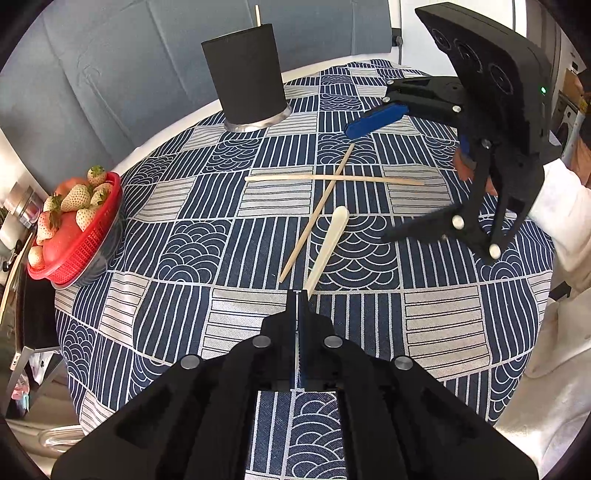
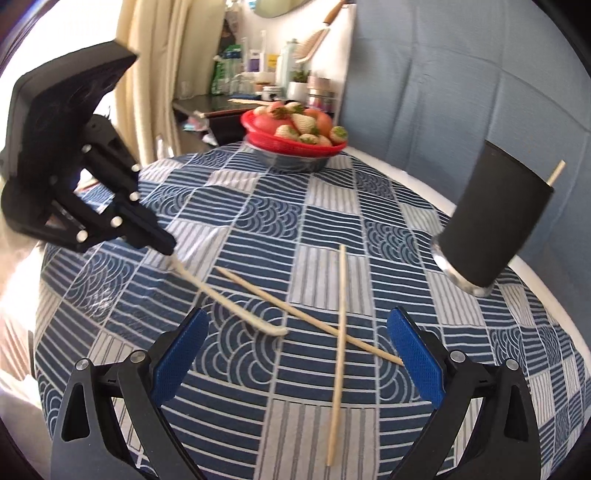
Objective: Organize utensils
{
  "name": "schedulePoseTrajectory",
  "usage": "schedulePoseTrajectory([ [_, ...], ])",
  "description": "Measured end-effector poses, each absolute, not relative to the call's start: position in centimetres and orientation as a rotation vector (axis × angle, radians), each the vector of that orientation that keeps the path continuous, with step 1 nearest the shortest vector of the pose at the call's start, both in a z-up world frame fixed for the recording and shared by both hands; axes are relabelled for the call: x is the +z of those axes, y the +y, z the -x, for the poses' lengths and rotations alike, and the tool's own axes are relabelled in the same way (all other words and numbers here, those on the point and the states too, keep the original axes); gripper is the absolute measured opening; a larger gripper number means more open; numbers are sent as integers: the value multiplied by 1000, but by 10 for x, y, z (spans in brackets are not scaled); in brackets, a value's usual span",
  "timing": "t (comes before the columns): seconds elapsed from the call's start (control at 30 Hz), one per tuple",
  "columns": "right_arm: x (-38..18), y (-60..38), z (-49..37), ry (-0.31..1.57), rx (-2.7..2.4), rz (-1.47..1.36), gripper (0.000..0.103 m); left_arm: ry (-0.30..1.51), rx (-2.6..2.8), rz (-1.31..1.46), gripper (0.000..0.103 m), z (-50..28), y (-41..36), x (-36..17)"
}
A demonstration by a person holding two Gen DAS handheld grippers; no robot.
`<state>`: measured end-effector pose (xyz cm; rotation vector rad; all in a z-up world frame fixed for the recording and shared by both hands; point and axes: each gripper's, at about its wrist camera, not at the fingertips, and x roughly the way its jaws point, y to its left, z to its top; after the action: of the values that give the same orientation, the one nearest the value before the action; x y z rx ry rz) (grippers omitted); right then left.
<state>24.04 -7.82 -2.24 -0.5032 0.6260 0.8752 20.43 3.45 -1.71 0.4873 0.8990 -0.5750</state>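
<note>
On the patterned tablecloth [image 1: 236,310], the left gripper [image 1: 297,295] is pinching a pale spoon [image 1: 328,243] by its handle tip (precariously); it may swivel free. The right gripper [image 2: 295,354] is gaping empty over crossed chopsticks [image 2: 341,314].

A pale cream spoon [image 1: 330,243] slants up from the lower middle of the left wrist view, its handle end pinched between the shut left tongs [image 1: 300,295], its bowl toward the frame's middle. Just above it two light wooden chopsticks cross in an X on the counter [image 1: 184,236]: one chopstick [image 1: 334,178] lies nearly level, the other chopstick [image 1: 314,216] runs diagonally. At upper middle a black cylindrical holder [image 1: 245,74] stands upright on a silver base, with a wooden stick tip [image 1: 257,14] poking out of its top.
</note>
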Motion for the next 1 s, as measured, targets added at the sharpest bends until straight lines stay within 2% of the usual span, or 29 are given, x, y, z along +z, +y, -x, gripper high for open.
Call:
schedulePoseTrajectory([
  [0.1, -35, -58, -236, 640, 884, 612, 92, 922, -573, -507, 1, -205, 35, -24],
  [0.17, -40, -51, -237, 659, 895, 629, 92, 923, -573, -498, 7, -203, 38, -25],
  [0.2, -41, -50, -238, 668, 897, 631, 92, 925, -576, -486, 21, -202, 40, -24],
  [0.23, -41, -49, -238, 668, 899, 631, 92, 922, -577, -479, 44, -201, 42, -23],
  [0.3, -41, -49, -238, 670, 911, 629, 92, 909, -576, -482, 59, -196, 47, -21],
  [0.67, -41, -50, -245, 699, 923, 617, 93, 1015, -599, -471, 64, -219, 66, -46],
  [0.7, -41, -50, -245, 704, 925, 619, 93, 1033, -619, -444, 60, -223, 69, -46],
  [0.73, -42, -50, -245, 710, 929, 617, 93, 1052, -645, -420, 49, -225, 71, -45],
  [0.77, -42, -50, -246, 718, 935, 614, 93, 1046, -654, -433, 42, -225, 70, -44],
  [1.0, -47, -36, -247, 751, 984, 649, 92, 1072, -699, -454, 42, -224, 67, -43],
])
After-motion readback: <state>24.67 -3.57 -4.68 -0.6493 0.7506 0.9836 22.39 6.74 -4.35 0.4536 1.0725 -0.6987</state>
